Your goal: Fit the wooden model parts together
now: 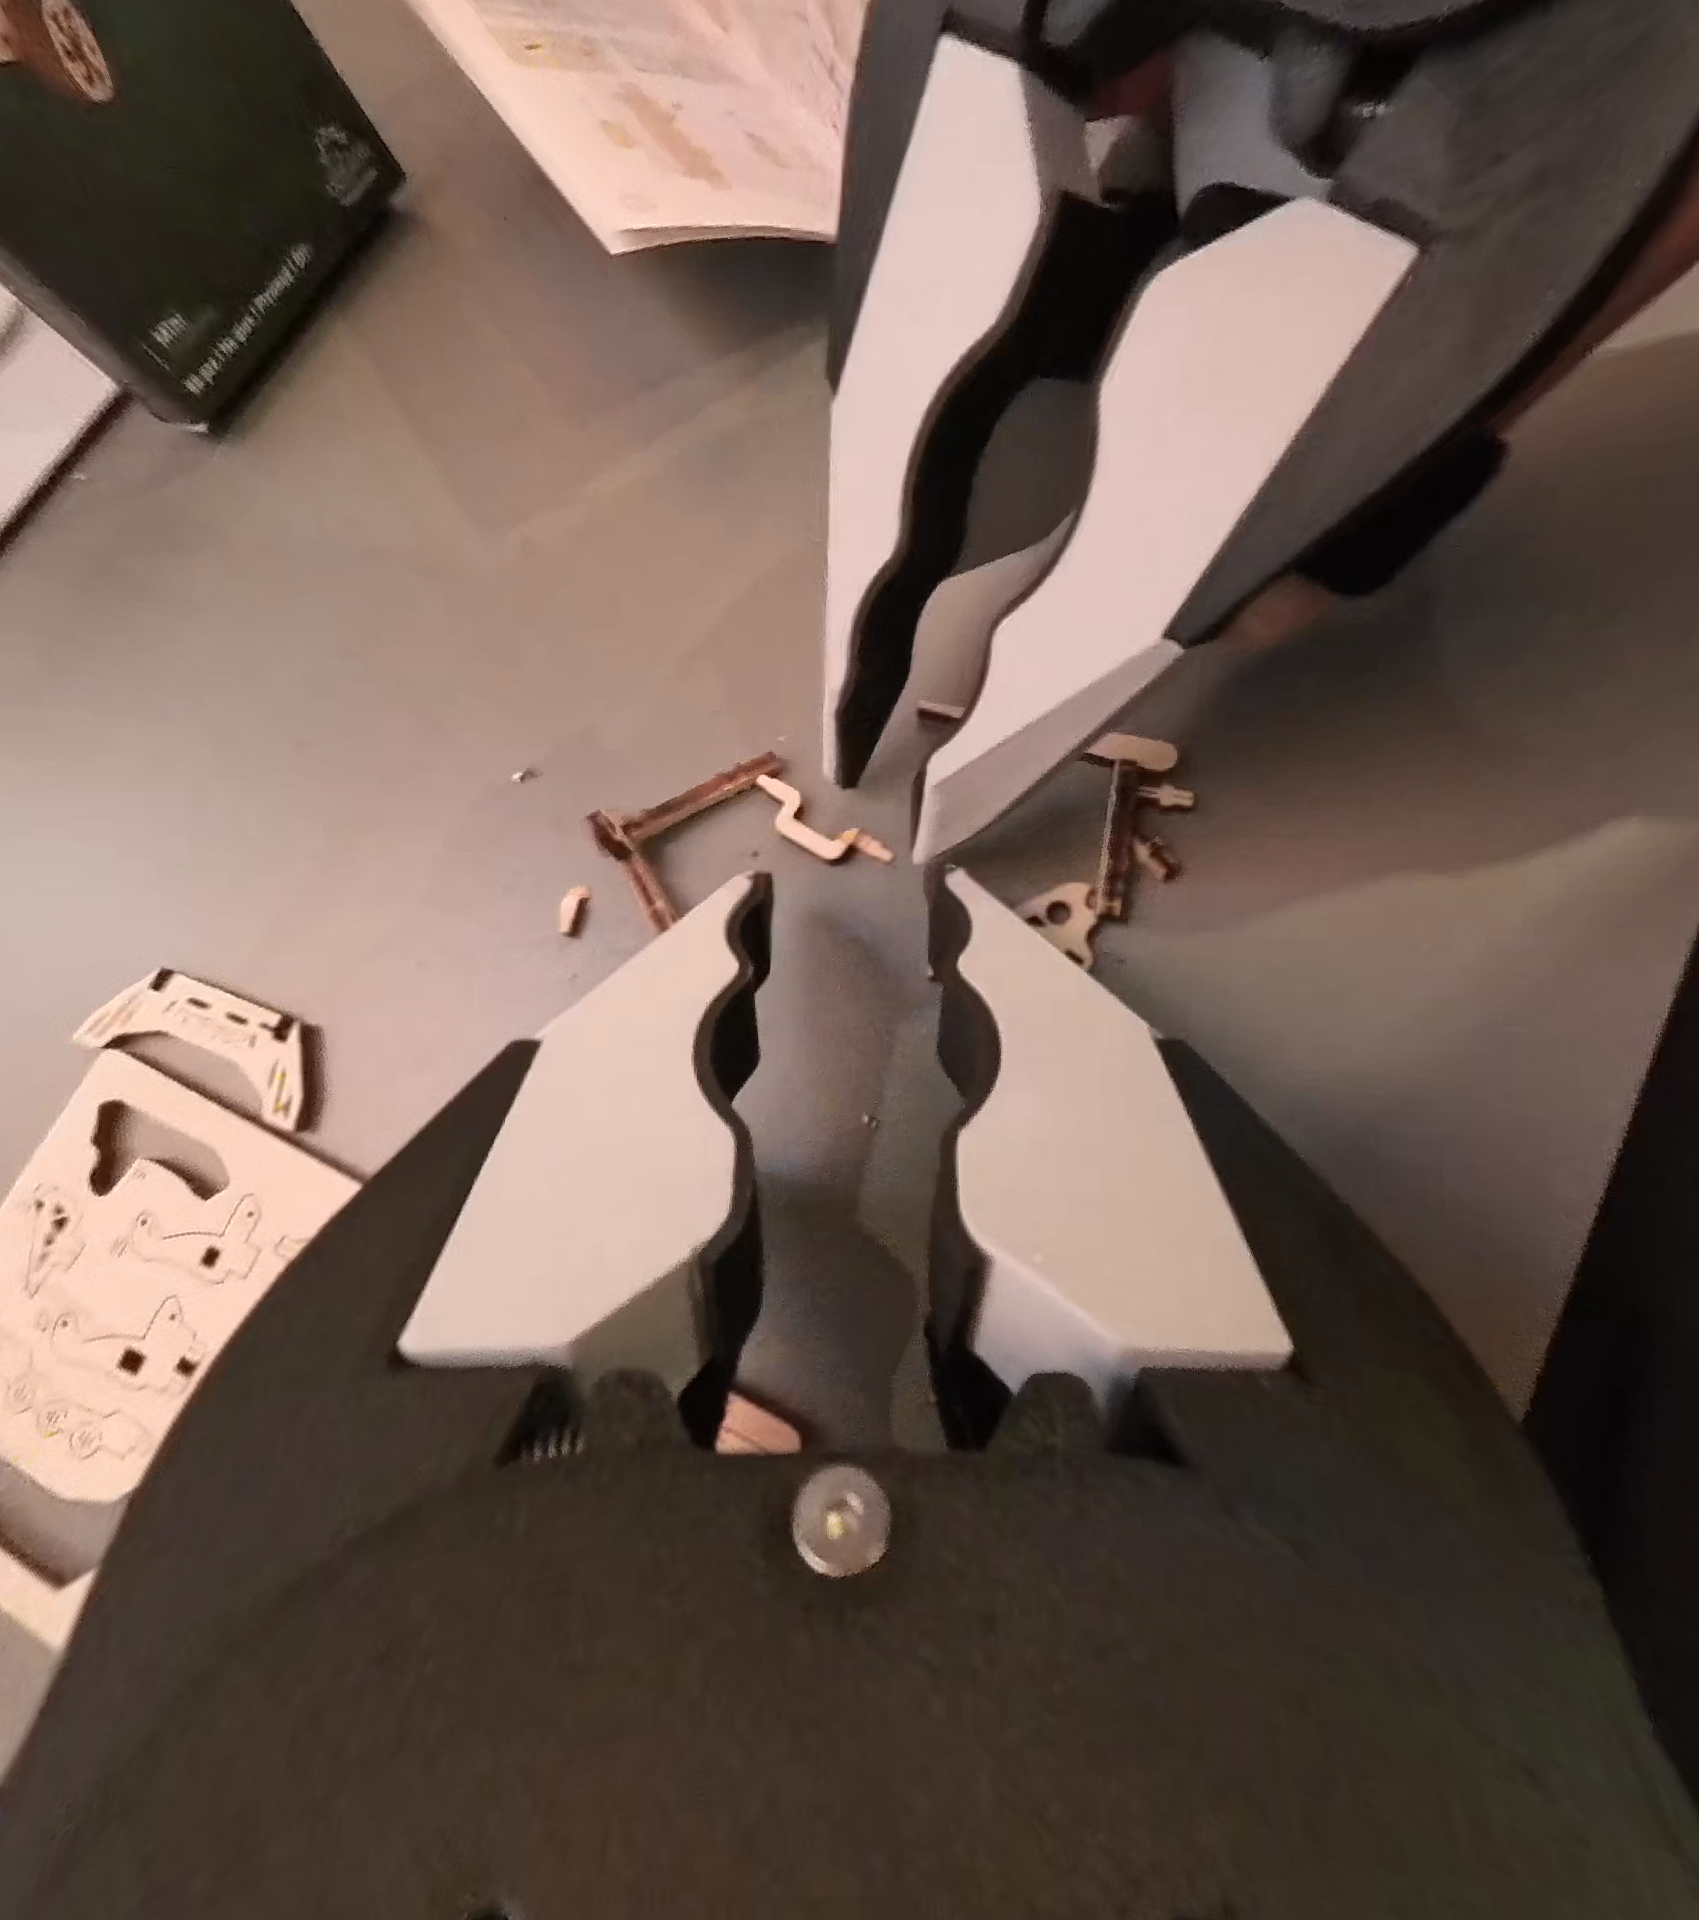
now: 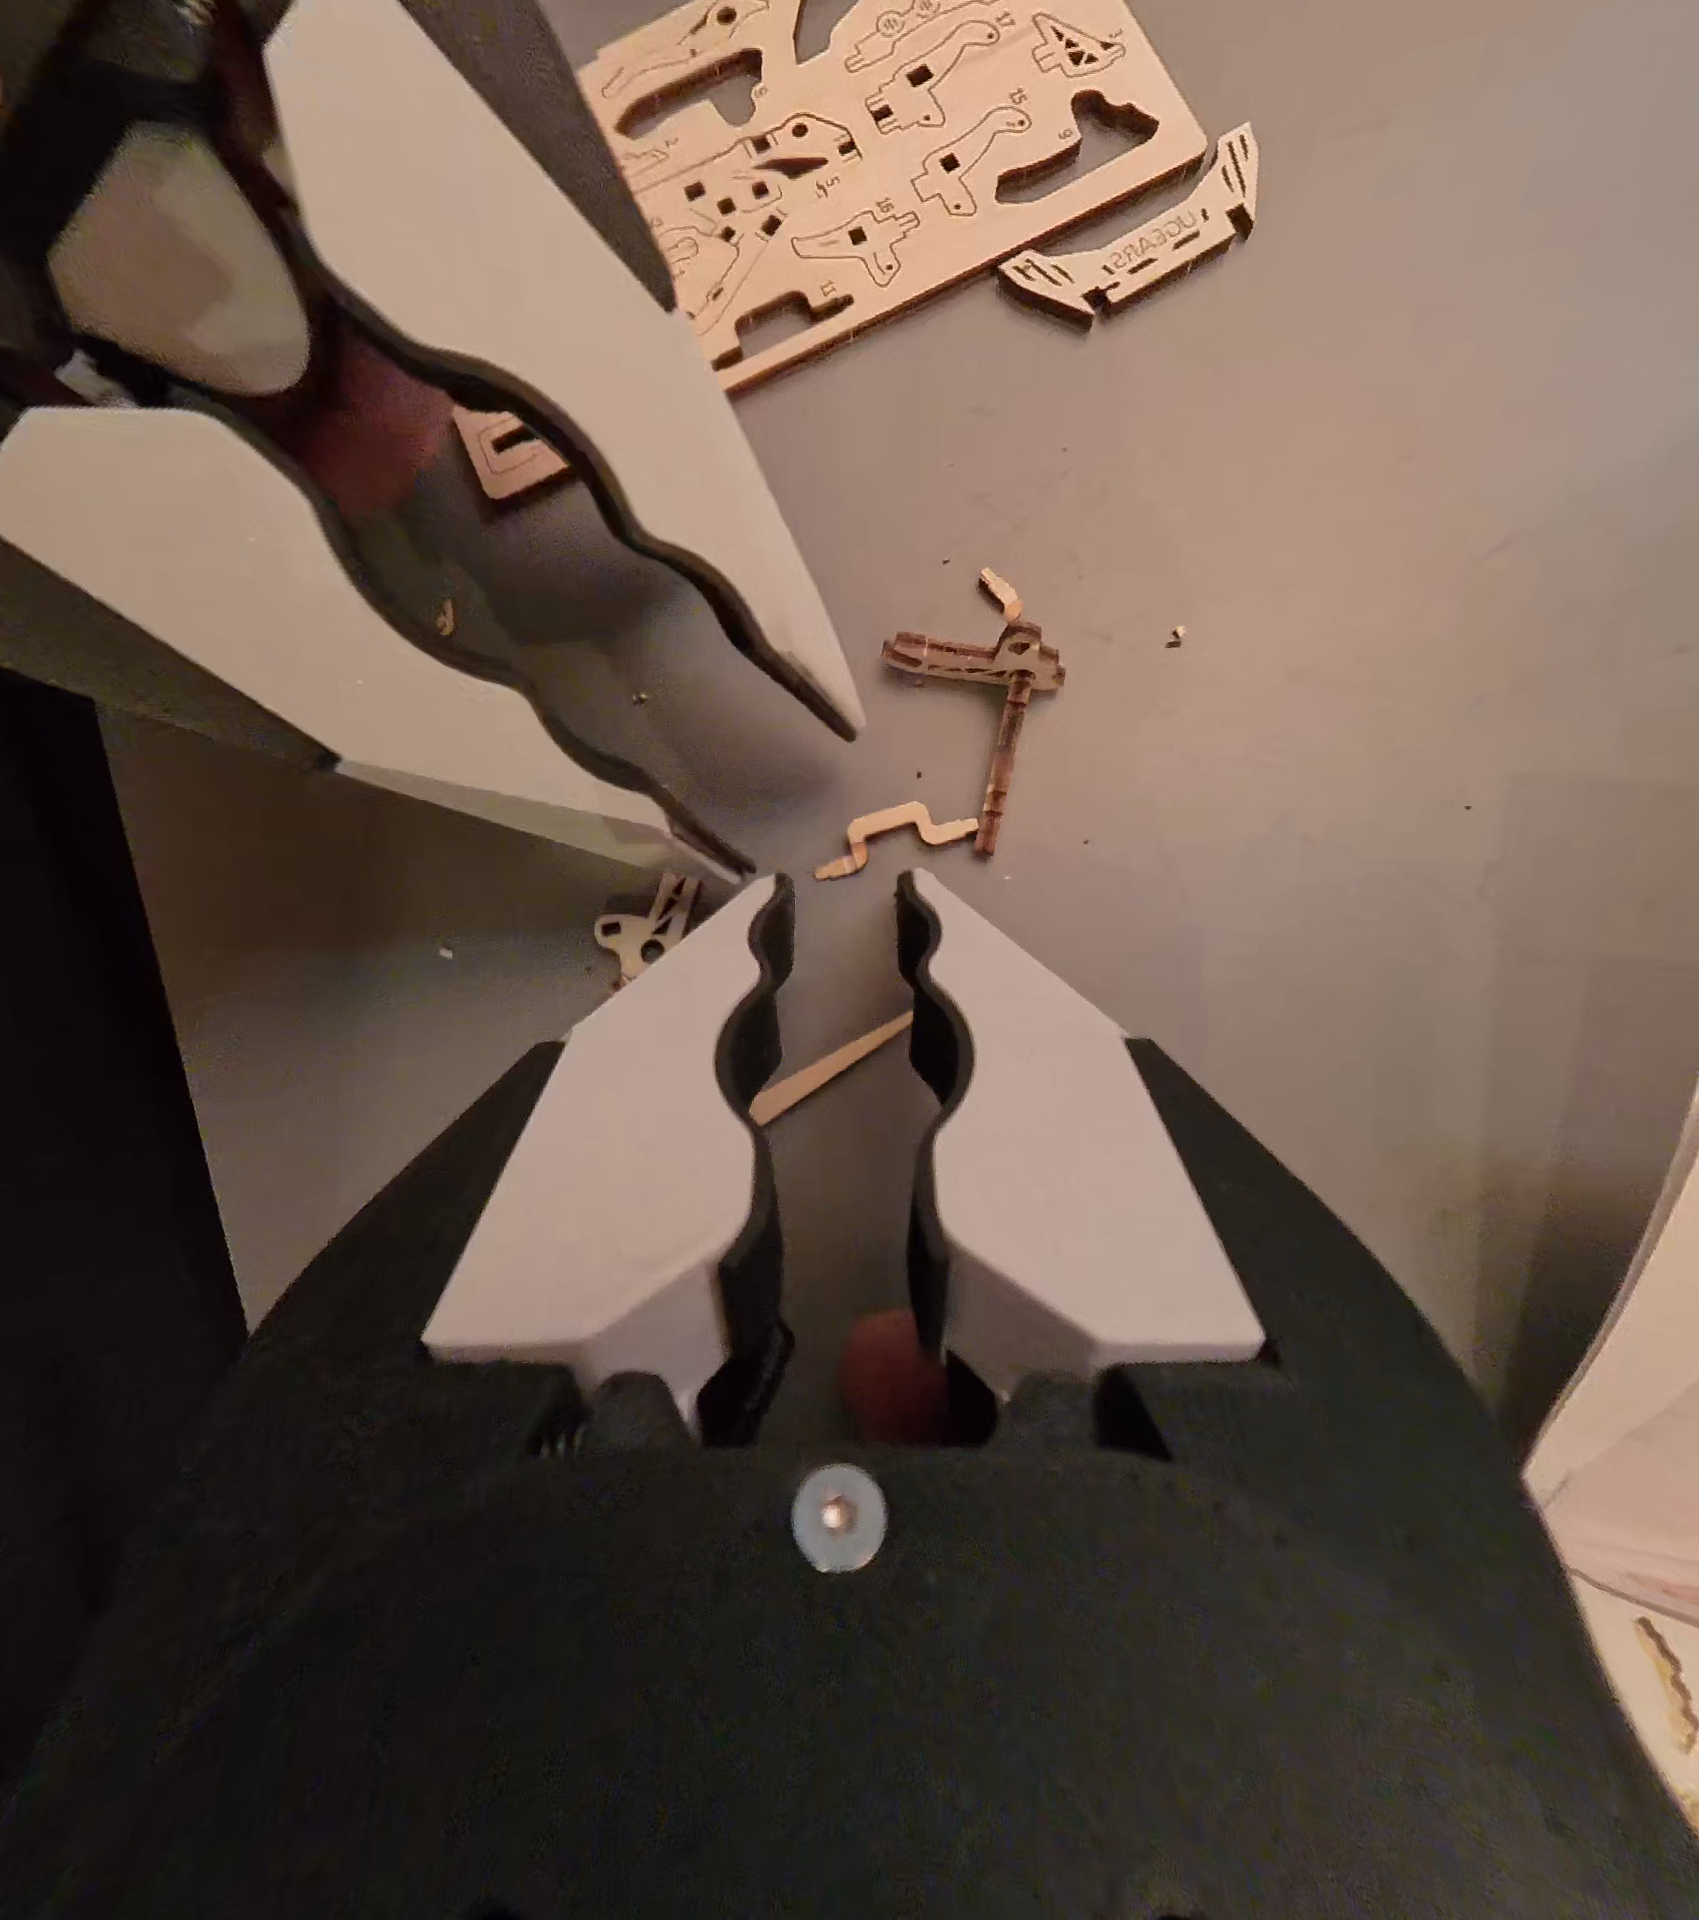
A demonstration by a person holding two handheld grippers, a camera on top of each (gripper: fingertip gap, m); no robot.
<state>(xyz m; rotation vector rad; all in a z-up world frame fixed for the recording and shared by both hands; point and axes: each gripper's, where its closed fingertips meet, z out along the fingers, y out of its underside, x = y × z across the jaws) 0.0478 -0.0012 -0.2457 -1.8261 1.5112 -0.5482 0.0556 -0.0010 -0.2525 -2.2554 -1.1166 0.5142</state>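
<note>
Grey counter [image 2: 1344, 623] dimly lit. Small wooden parts [image 2: 990, 717] lay loose on it, just beyond both released, bare grippers: left [image 1: 850, 883], right [image 2: 845, 883]. Cut-out wooden sheet [image 2: 886, 177] farther off; booklet [image 1: 679, 114], dark box [image 1: 149, 187] near it.

Flat grey table [image 2: 1396, 623], no pattern. Pale wood parts sheet [image 2: 886, 177] with dark burnt cut lines and cutouts; same tone on curved loose piece [image 2: 1136, 249]. L-shaped assembly [image 2: 1001, 707] darker brown, scorched edges; zigzag crank piece [image 2: 902, 836] light beige. Gripper fingers [image 2: 637, 1174] light grey with black wavy pads, black textured bodies. Box [image 1: 149, 208] dark green-black. Instruction booklet [image 2: 1676, 1403] white with tan part drawings
</note>
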